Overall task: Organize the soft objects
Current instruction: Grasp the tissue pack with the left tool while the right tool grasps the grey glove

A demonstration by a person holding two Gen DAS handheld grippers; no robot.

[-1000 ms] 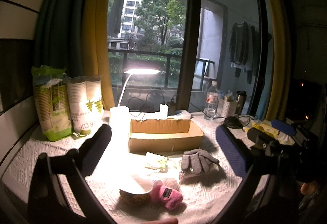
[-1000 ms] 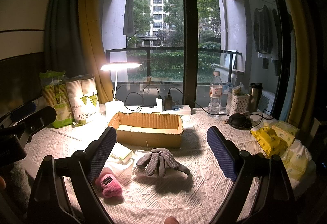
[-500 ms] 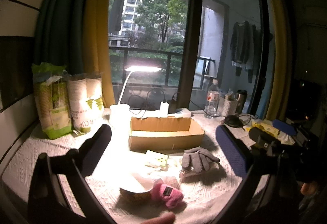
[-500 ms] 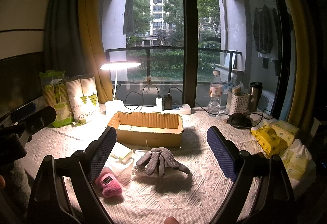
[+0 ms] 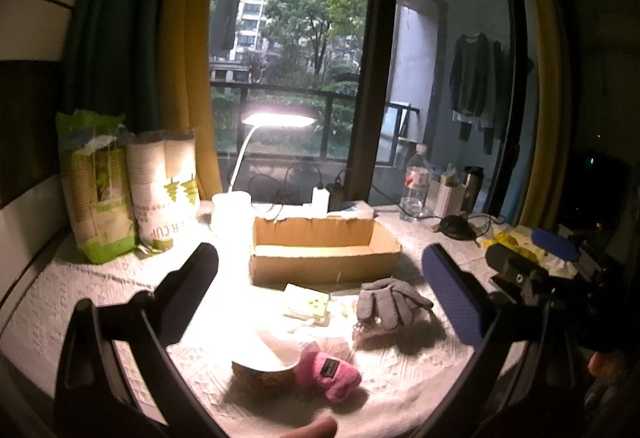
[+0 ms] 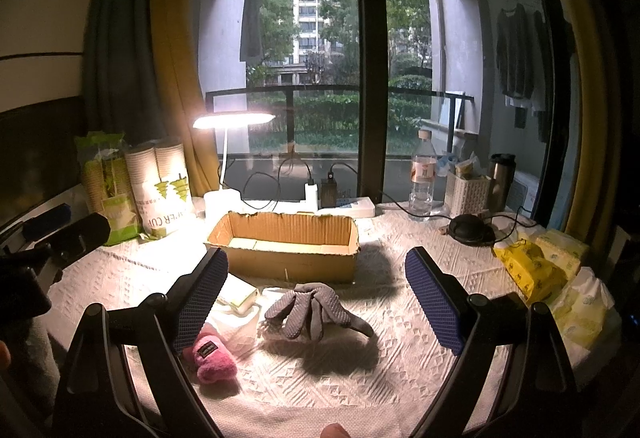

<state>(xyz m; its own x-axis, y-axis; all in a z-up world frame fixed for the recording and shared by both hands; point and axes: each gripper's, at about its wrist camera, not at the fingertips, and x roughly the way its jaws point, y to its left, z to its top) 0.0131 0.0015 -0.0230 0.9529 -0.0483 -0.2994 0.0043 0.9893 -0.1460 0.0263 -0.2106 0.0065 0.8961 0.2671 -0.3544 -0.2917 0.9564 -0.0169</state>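
Nothing really changed over last second: both grippers, left gripper [image 5: 320, 290] and right gripper [image 6: 316, 294], still hovering, jaws wide open, empty. Grey gloves [image 6: 316, 308] and pink plush [image 6: 212, 358] lie on surface before cardboard box [image 6: 284, 246], probably empty. Sorting not started.
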